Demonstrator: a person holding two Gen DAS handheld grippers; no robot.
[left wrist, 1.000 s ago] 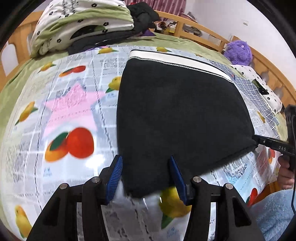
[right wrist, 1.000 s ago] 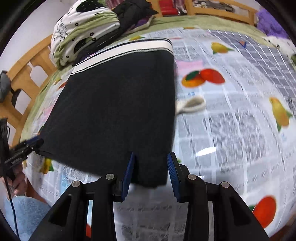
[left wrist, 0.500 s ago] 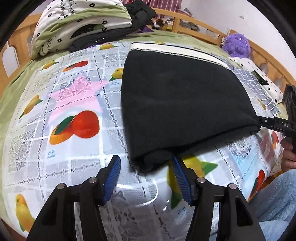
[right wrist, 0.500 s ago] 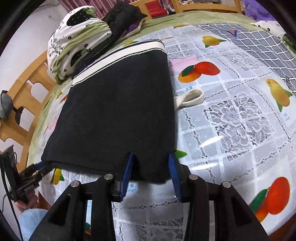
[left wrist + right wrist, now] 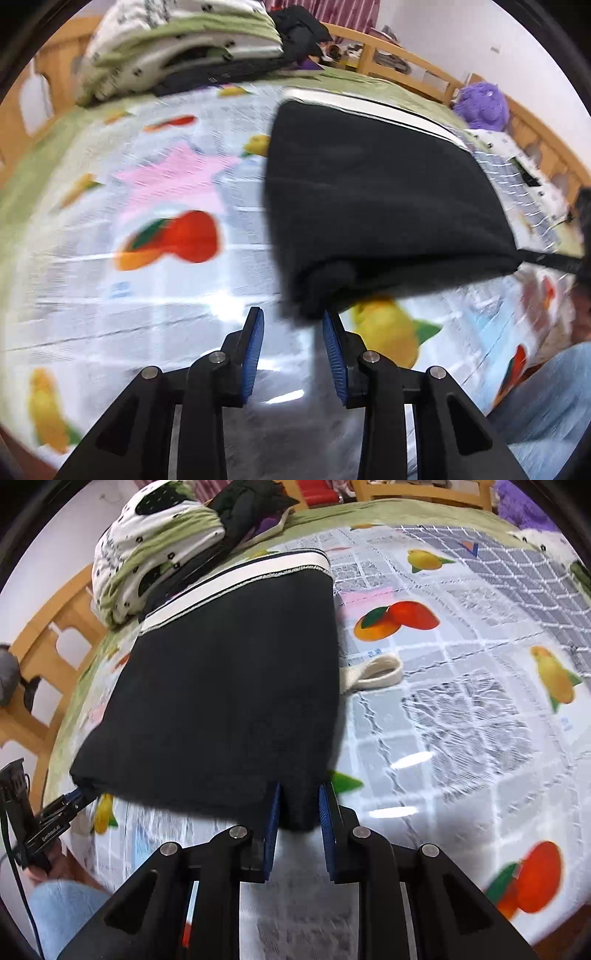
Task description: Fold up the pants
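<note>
The black pants (image 5: 369,192) lie folded on the fruit-print tablecloth (image 5: 147,295), white waistband (image 5: 240,576) at the far end. My left gripper (image 5: 291,314) is at their near left corner. Its jaws are closing, and the fabric reaches only to the fingertips, beside the right pad, with a gap showing. My right gripper (image 5: 300,790) is at the near right corner of the pants (image 5: 229,686). Its jaws are closing too, and the fabric fills the space between the blue pads. Each gripper also shows in the other's view: left gripper (image 5: 70,805), right gripper (image 5: 546,258).
A pile of bedding and dark clothes (image 5: 177,48) sits at the far end, with a purple plush (image 5: 480,105) by the wooden bed frame. A cream strap loop (image 5: 373,672) lies right of the pants. A person's jeans-clad leg (image 5: 546,398) is at the near edge.
Both grippers' jaws have narrowed. The left one has drawn back, so the pants' corner now reaches only its fingertips. The right one stays around its corner.
</note>
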